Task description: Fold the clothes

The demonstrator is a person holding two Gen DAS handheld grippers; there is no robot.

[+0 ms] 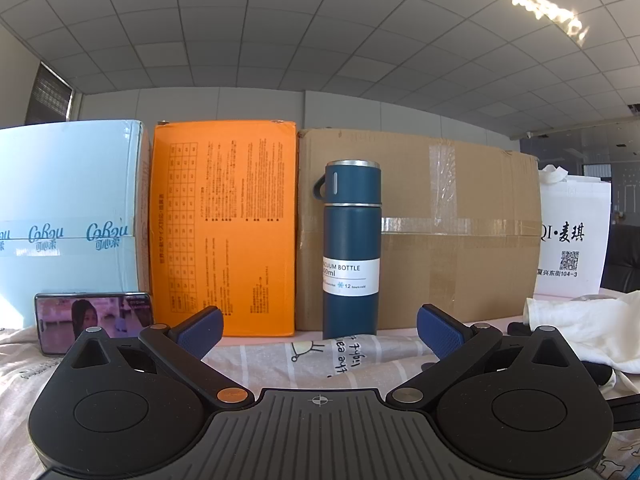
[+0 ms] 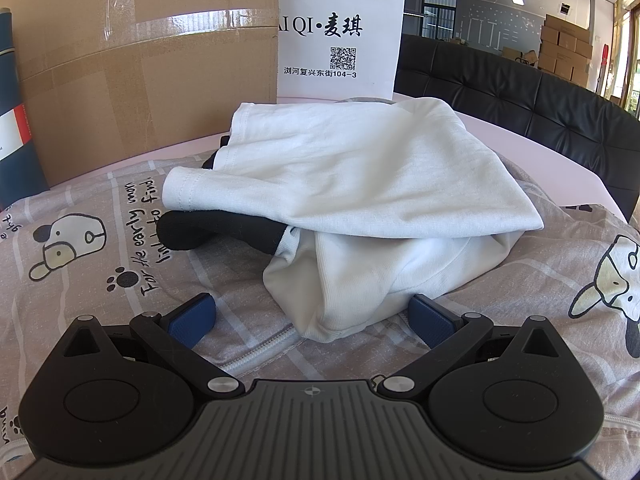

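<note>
The white garment (image 2: 360, 184) lies crumpled at 12 o'clock from the right gripper (image 2: 312, 320), its near fold reaching between the wide, empty jaws; its long axis runs from 10 to 4 o'clock. A black garment (image 2: 192, 232) pokes out beneath it at 10 o'clock. Both rest on a cartoon-print cloth (image 2: 120, 220) over the tabletop. The left gripper (image 1: 320, 332), jaws also wide and empty, faces a blue vacuum bottle (image 1: 351, 248); there the white garment (image 1: 592, 328) lies off at 3 o'clock, so the right is nearer. Cardboard box (image 2: 132, 60) and white bag (image 2: 340, 28) stand behind.
</note>
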